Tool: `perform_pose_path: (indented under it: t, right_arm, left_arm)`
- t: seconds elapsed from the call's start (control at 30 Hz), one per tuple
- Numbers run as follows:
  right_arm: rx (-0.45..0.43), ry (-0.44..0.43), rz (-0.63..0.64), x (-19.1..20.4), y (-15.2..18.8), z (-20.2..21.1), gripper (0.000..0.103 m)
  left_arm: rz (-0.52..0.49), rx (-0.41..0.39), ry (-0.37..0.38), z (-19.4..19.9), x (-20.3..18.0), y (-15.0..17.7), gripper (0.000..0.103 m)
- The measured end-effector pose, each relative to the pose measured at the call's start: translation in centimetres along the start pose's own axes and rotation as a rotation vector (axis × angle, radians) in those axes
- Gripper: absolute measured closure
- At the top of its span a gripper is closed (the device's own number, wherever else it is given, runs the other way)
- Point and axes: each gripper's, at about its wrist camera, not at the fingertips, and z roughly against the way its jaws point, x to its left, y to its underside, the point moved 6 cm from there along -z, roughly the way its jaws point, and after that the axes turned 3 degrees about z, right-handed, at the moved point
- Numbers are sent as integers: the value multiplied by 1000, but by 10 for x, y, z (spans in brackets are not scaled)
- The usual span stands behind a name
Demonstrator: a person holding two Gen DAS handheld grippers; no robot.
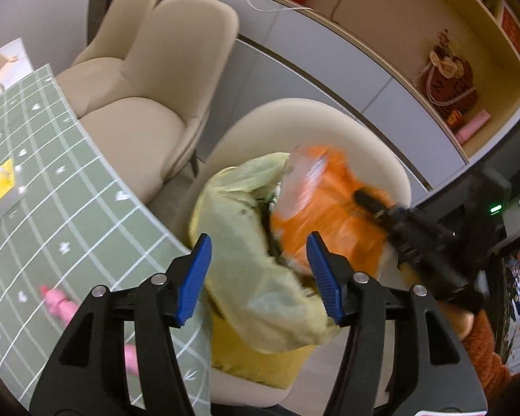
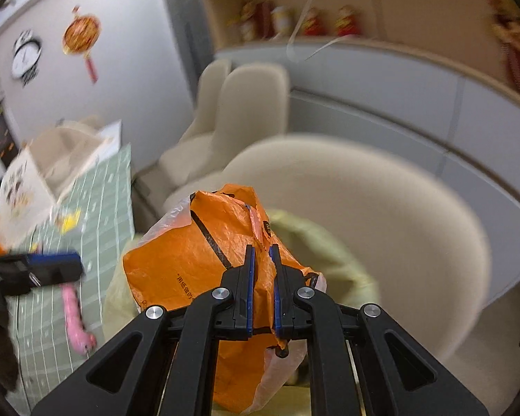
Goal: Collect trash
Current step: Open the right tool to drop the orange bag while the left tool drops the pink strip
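My right gripper [image 2: 262, 260] is shut on a crumpled orange plastic bag [image 2: 190, 260] and holds it over a pale yellow-green trash bag [image 2: 329, 242] that rests on a beige chair. In the left wrist view the orange bag [image 1: 329, 215] is blurred, at the mouth of the yellow-green bag [image 1: 239, 228], with the right gripper [image 1: 367, 201] on it. My left gripper [image 1: 258, 253] is open and empty, its blue pads on either side of the yellow-green bag, just above it. A pink wrapper [image 1: 60, 303] lies on the table near the edge; it also shows in the right wrist view [image 2: 74, 315].
The green grid tablecloth [image 1: 34, 180] covers the table at left, with a yellow-and-white box [image 1: 1, 187] on it. Beige chairs [image 1: 149, 79] stand along the table. Grey cabinets [image 1: 329, 69] and a shelf with ornaments run behind. A paper bag [image 2: 45, 173] stands on the far table end.
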Motion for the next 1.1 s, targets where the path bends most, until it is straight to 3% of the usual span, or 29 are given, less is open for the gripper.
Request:
perform_pose_path:
  t: [0.2,0.43,0.53,0.57,0.6,0.67,0.93,1.1]
  right_arm:
    - [165,21,19,5,38,-47,93]
    - [168,117,-71,-15,42,-39,93]
    - [147,113,-122,-19,39,-34,92]
    - [137,111,-138,-19,39,-30,87]
    - [128,104,-146,-19,38,-26,75]
    - [96,94,-153,-16,38,-14,65]
    - [-34,207,-175,6,39,44,65]
    - [-104,173,-195,51,42,73,65]
  left_arm:
    - [38,1,-24,13,24,9,49]
    - [63,13,-31,20,42,21,49]
    - [62,14,-27,25,46,27,49]
    - [59,14,-25,27,47,28,49]
    - [56,14,-25,30,49,31,49]
    - [51,12,-22,36,54,34,49]
    - [78,-12,-63,82,105,60,49]
    - [70,-46,-127,122,162,87,49]
